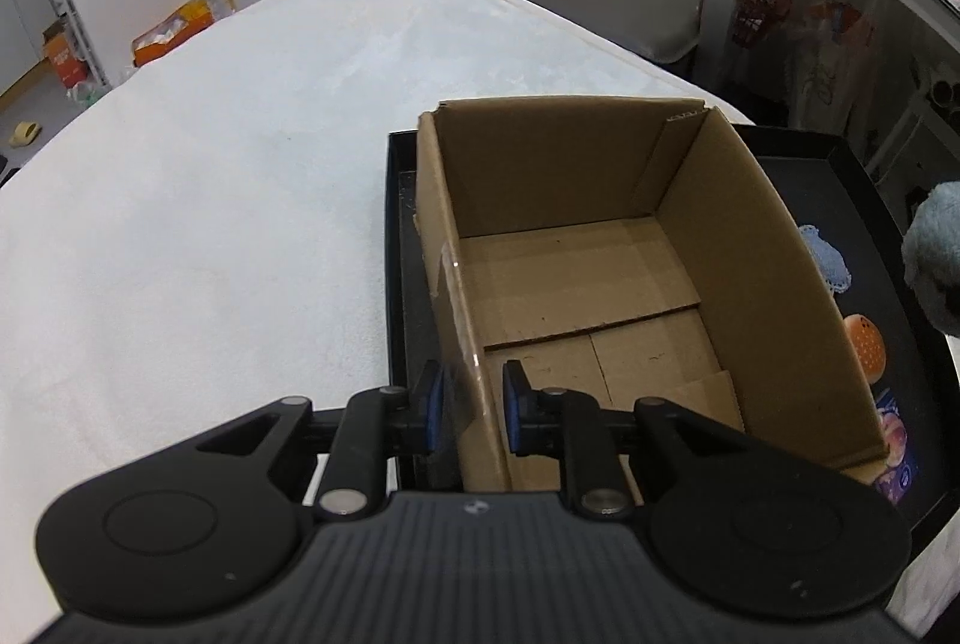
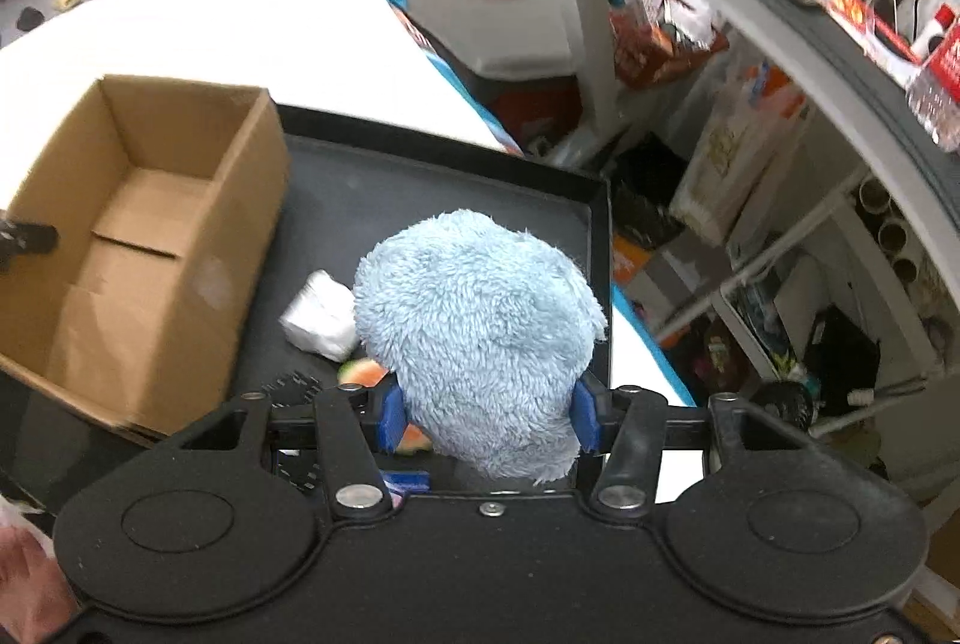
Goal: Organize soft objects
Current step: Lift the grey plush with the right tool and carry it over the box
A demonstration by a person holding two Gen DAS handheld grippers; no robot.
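We look down along two hand-held grippers at a black tray [image 2: 456, 176] resting on a white bed [image 1: 210, 176]. An open cardboard box [image 1: 600, 284] stands empty in the tray. In the left view its long axis runs from 6 o'clock toward 12.

Our left gripper [image 1: 474, 413] sits at 6 o'clock in its view. Its blue fingers [image 1: 433, 407] are nearly closed on the near end of the box's left wall, one finger outside and one inside.

Our right gripper [image 2: 489, 416] clamps a fluffy light-blue plush [image 2: 480, 332] between its fingers [image 2: 391, 413]. The plush is held above the tray, to the right of the box. Its rounded bulk points away from us toward 12 o'clock.

On the tray, a white wad [image 2: 321, 317] lies at 9 o'clock of the plush, just beside it. An orange toy [image 2: 363, 373] peeks out beneath the plush. In the left view a blue knitted piece [image 1: 825, 260] and an orange ball [image 1: 864, 350] lie right of the box.
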